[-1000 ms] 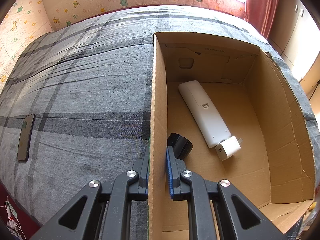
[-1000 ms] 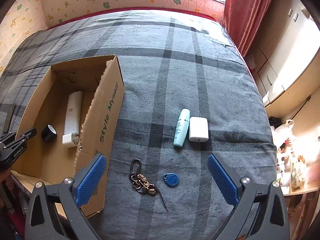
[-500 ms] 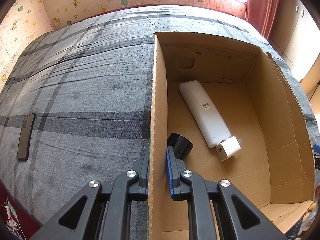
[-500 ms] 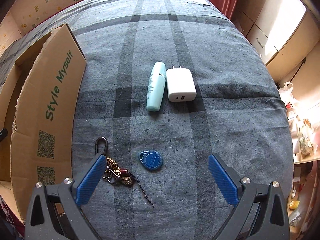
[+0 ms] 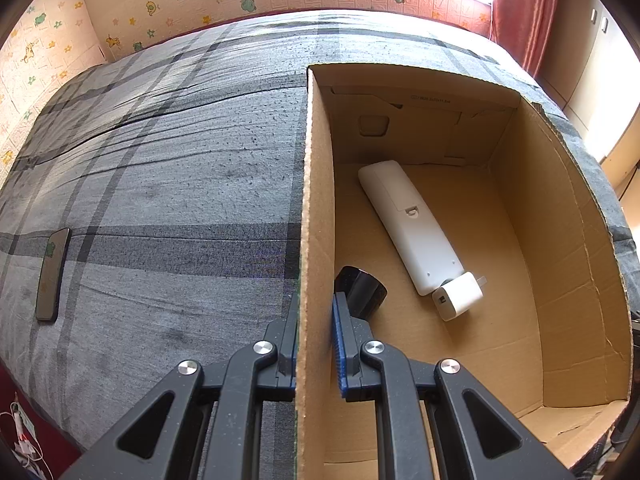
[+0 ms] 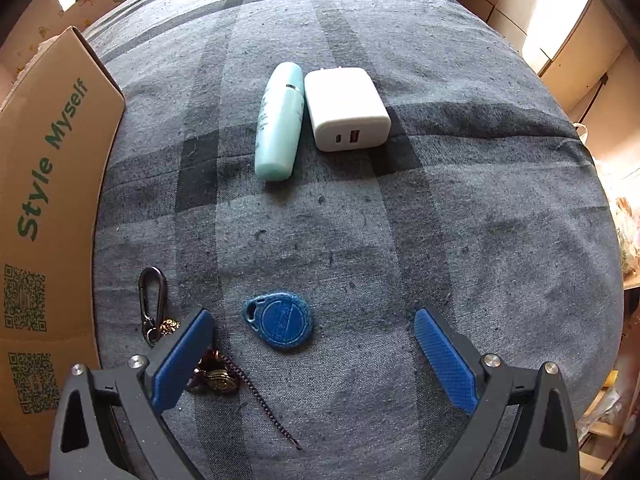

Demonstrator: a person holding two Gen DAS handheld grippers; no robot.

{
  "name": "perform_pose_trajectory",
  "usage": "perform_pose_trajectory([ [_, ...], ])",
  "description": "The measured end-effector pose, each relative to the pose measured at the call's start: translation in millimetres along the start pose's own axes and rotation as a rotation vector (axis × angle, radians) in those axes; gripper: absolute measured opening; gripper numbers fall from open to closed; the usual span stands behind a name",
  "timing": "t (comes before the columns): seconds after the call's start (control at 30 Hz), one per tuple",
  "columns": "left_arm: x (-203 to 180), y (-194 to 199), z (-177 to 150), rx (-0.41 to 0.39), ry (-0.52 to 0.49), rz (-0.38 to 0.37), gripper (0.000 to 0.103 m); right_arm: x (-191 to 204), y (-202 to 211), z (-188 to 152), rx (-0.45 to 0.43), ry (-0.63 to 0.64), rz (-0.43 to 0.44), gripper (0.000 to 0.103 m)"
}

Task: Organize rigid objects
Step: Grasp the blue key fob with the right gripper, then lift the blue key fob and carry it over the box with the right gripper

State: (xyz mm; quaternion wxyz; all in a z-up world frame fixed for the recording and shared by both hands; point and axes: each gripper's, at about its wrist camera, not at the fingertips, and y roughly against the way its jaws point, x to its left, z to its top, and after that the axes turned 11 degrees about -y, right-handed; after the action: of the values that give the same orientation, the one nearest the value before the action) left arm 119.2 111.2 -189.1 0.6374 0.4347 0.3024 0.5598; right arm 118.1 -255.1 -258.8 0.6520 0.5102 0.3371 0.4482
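Note:
My left gripper (image 5: 316,320) is shut on the left wall of the cardboard box (image 5: 316,200). Inside the box lie a white remote (image 5: 412,228), a small white charger (image 5: 458,296) and a black round object (image 5: 362,292). My right gripper (image 6: 314,320) is open and low over the bed, its fingers either side of a blue key fob (image 6: 282,320). A keychain with a carabiner (image 6: 154,304) lies beside its left finger, partly hidden by it. A mint bottle (image 6: 280,120) and a white wall charger (image 6: 346,108) lie side by side further off. The box's outer wall (image 6: 48,200) stands at the left.
The grey plaid bedspread (image 5: 180,180) covers the bed. A dark phone (image 5: 52,276) lies on it left of the box. The bed's right edge drops toward cupboards (image 6: 568,52) and bags on the floor.
My right gripper has moved forward and down toward the blue key fob, which now lies between its open fingers. The left gripper has not moved.

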Motion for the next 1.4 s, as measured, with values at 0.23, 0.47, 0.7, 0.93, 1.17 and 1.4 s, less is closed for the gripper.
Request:
perform_pose_trajectory([
  [0.23,0,0,1,0.0,0.001,0.0,0.014,6,0,-8,-0.027,0.016,-0.018,0.089],
  [0.47,0,0,1,0.0,0.001,-0.001,0.014,14,19,-16,-0.057,0.025,0.001,0.034],
  [0.7,-1,1,1,0.0,0.002,0.0,0.014,8,31,-13,-0.057,0.026,0.009,0.034],
  [0.93,-1,1,1,0.0,0.002,0.001,0.014,13,50,-5,-0.071,0.052,0.004,0.034],
  [1.17,-1,1,1,0.0,0.002,0.001,0.014,22,82,-1,-0.11,0.078,0.03,0.034],
  [1.4,-2,1,1,0.0,0.001,0.002,0.014,43,120,4,-0.153,0.137,0.071,0.034],
])
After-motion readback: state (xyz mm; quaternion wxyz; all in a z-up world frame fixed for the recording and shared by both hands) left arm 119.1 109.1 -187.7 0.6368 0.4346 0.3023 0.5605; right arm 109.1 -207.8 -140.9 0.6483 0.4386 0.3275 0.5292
